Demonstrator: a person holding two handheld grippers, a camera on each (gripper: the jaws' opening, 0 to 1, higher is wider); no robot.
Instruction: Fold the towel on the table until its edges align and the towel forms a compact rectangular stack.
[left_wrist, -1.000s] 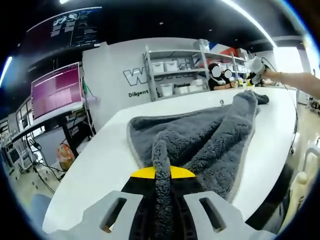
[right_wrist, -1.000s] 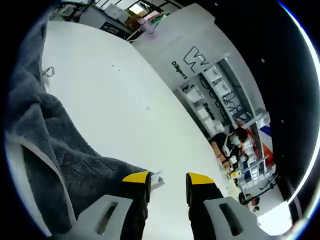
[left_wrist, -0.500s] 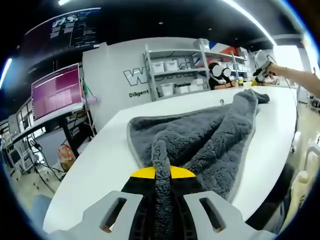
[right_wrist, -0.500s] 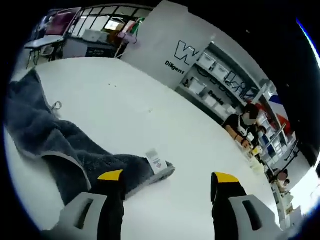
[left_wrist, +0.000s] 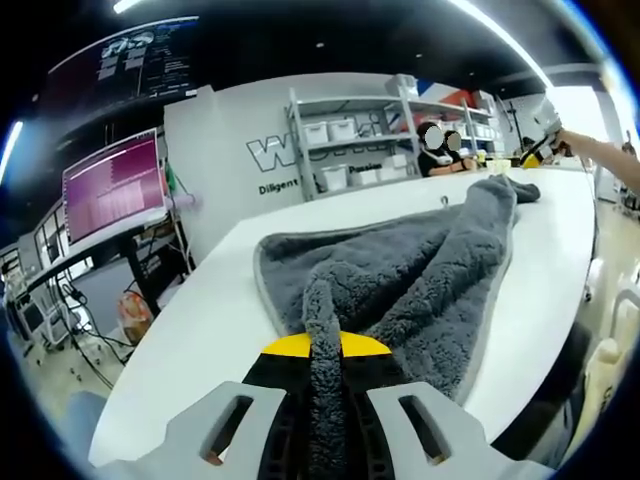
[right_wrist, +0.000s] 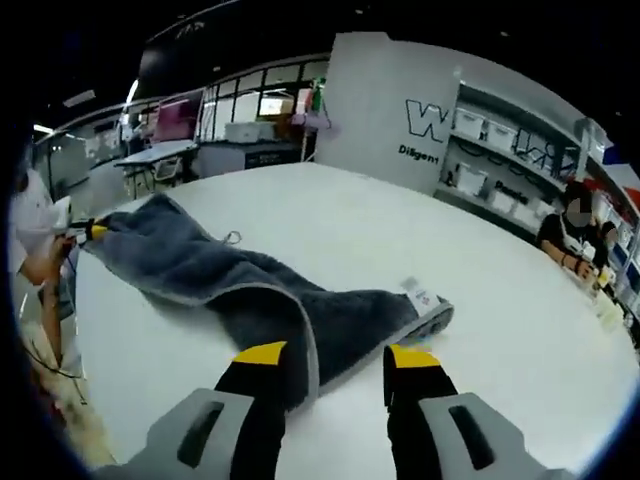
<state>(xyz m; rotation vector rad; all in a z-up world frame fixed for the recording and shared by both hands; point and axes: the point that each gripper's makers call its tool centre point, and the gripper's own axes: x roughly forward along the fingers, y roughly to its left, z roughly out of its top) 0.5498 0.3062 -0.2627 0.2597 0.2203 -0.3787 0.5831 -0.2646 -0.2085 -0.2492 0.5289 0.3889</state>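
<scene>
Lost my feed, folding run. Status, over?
Left hand-held gripper shut on towel corner. Right hand-held gripper open, hovering above the far end. Towel stretched, unfolded, on white table. Nothing in the way.

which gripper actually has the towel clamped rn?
The left gripper: towel fabric is pinched between its jaws. The right gripper is open above the towel's edge.

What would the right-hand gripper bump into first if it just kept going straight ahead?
Probably the grey towel: the open right gripper has the towel's pale edge running between its jaws, just ahead of the tips. Beyond that lies bare white table. Its height above the cloth is unclear.
</scene>
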